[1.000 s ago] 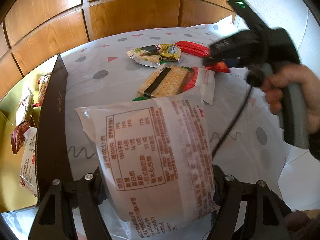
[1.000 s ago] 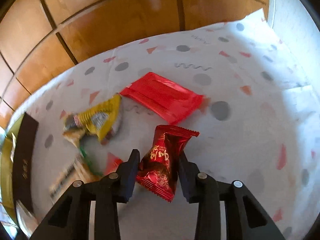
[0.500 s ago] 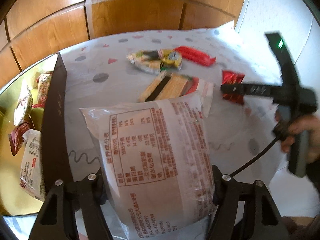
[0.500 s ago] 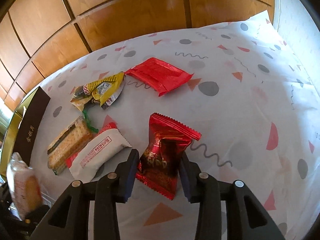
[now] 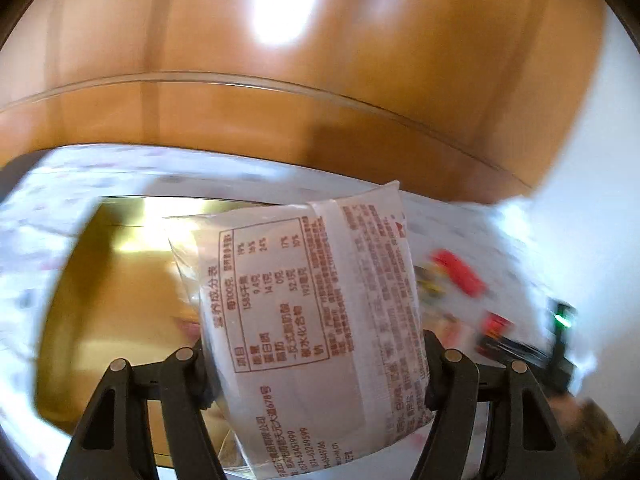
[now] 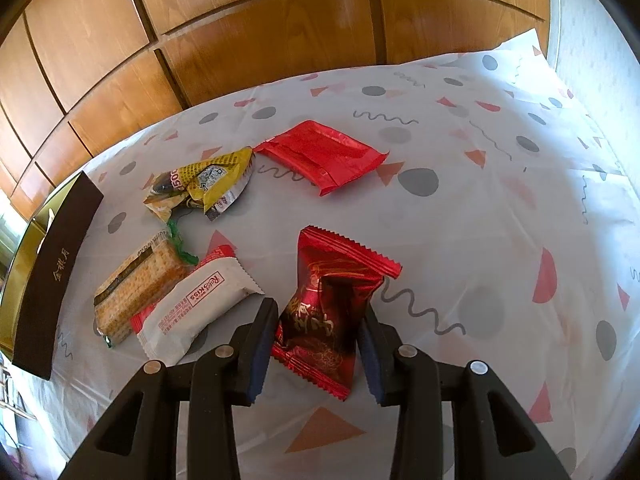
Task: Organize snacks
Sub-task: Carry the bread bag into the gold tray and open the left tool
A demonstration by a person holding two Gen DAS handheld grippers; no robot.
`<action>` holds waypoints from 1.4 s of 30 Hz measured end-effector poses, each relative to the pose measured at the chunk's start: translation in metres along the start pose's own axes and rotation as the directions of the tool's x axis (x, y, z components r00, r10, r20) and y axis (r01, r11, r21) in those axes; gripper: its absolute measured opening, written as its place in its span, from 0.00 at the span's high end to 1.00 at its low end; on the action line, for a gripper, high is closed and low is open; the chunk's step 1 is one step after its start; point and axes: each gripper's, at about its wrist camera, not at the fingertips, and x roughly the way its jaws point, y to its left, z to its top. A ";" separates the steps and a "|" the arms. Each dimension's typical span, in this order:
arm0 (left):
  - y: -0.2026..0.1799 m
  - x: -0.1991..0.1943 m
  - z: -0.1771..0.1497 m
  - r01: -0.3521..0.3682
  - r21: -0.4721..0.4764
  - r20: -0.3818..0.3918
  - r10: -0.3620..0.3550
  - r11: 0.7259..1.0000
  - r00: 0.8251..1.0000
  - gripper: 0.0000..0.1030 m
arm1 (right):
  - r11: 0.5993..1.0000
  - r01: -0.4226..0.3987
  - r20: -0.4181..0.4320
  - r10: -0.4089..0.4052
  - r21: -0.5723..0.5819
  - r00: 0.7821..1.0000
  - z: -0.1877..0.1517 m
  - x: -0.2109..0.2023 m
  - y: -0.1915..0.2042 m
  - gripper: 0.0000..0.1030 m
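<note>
My left gripper (image 5: pixel 314 364) is shut on a clear bread packet (image 5: pixel 308 304) with red print and holds it above the gold box (image 5: pixel 108 280). The left wrist view is blurred. My right gripper (image 6: pixel 318 344) is shut on a dark red candy packet (image 6: pixel 328 308) and holds it above the patterned tablecloth (image 6: pixel 480 208). On the cloth lie a flat red packet (image 6: pixel 324 156), a yellow packet (image 6: pixel 204 184), a cracker pack (image 6: pixel 136 284) and a white Rose Kiss packet (image 6: pixel 196 312).
The gold box with its dark lid edge (image 6: pixel 56 268) stands at the table's left end. Wood panelling (image 6: pixel 240 40) runs behind the table. A white wall (image 6: pixel 592 32) is at the right. The right gripper's body shows blurred in the left wrist view (image 5: pixel 556 344).
My left gripper has swung left with the bread packet, from over the cloth to over the gold box. My right gripper has drawn back a little with the red candy packet.
</note>
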 end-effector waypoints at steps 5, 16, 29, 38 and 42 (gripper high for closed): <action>0.063 0.016 0.011 -0.191 -0.065 -0.055 0.188 0.979 0.981 0.30 | 1.000 0.004 0.001 -0.004 -0.013 1.000 0.000 0.000 0.001 0.61; 0.101 0.090 0.040 -0.354 0.025 -0.156 0.353 0.935 0.922 0.30 | 0.999 0.036 0.006 -0.036 -0.030 0.999 0.000 0.001 0.006 0.61; 0.086 0.081 0.049 -0.437 -0.046 -0.031 0.436 0.898 0.899 0.05 | 0.998 0.046 0.024 -0.045 -0.032 0.999 -0.002 0.002 0.006 0.60; 0.038 0.031 0.005 -0.386 -0.035 0.057 0.387 0.922 0.920 0.05 | 0.998 0.051 0.038 -0.050 -0.030 0.998 -0.003 0.001 0.007 0.60; 0.021 0.020 -0.014 -0.359 -0.020 0.049 0.360 0.933 0.932 0.05 | 0.998 0.050 0.047 -0.049 -0.028 0.998 -0.005 0.000 0.007 0.60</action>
